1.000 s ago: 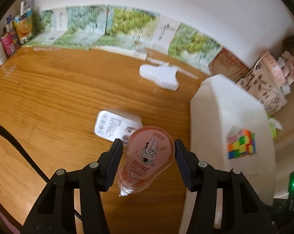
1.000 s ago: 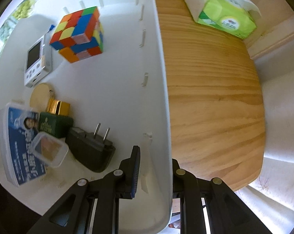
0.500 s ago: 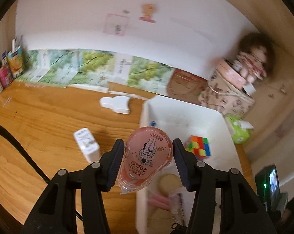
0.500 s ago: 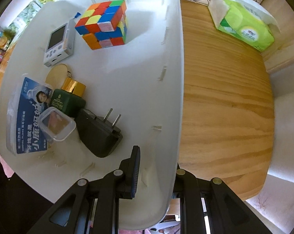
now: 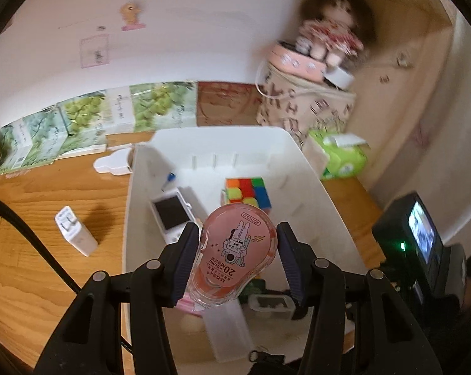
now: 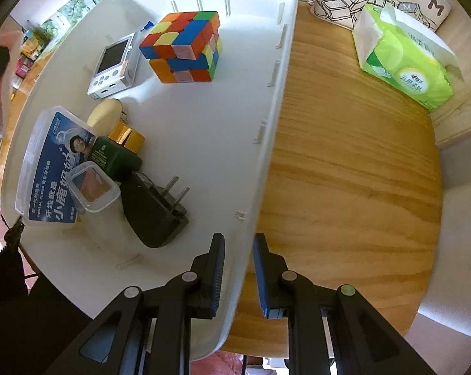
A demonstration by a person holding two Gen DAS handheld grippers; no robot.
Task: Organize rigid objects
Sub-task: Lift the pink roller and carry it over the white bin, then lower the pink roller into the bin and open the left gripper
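Pink tape dispenser (image 5: 237, 251) now over bin (image 5: 313, 168) (still gripped)

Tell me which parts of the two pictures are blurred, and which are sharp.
Left wrist view: the doll and wall boxes are smeared by motion, while the pink tape in the left tool is sharp. Right wrist view: the cube and bin rim are sharp; only the far left edge blurs.

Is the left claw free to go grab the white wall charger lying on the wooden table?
Probably not yet: the left claw is shut on a pink correction-tape dispenser, though nothing blocks the white wall charger.
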